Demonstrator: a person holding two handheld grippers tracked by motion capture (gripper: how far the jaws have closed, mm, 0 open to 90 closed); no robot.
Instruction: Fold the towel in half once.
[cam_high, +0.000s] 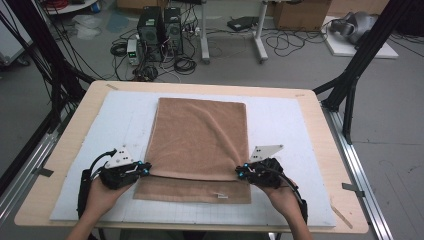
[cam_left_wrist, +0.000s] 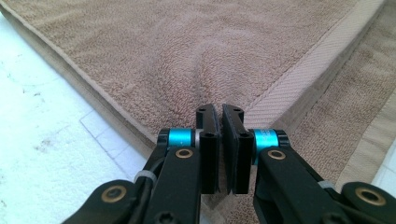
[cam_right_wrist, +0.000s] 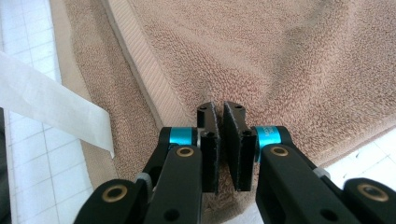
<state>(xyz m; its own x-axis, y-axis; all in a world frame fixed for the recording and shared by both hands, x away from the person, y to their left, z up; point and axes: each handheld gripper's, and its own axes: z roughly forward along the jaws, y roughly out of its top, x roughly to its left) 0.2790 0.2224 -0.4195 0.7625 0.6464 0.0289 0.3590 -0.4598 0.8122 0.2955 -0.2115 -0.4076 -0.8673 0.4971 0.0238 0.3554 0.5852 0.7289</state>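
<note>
I see a brown towel (cam_high: 200, 140) lying folded on the white mat (cam_high: 280, 120), its lower layer jutting toward me. My left gripper (cam_high: 146, 170) and right gripper (cam_high: 239, 173) each pinch a near corner of the top layer, jaws closed tight. Bare mat flanks both sides.

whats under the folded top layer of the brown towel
A lower layer of the same towel sticks out along the near edge, lying on the white mat. How far that layer reaches underneath is covered. Both grippers, left and right, pinch the top layer's corners.
</note>
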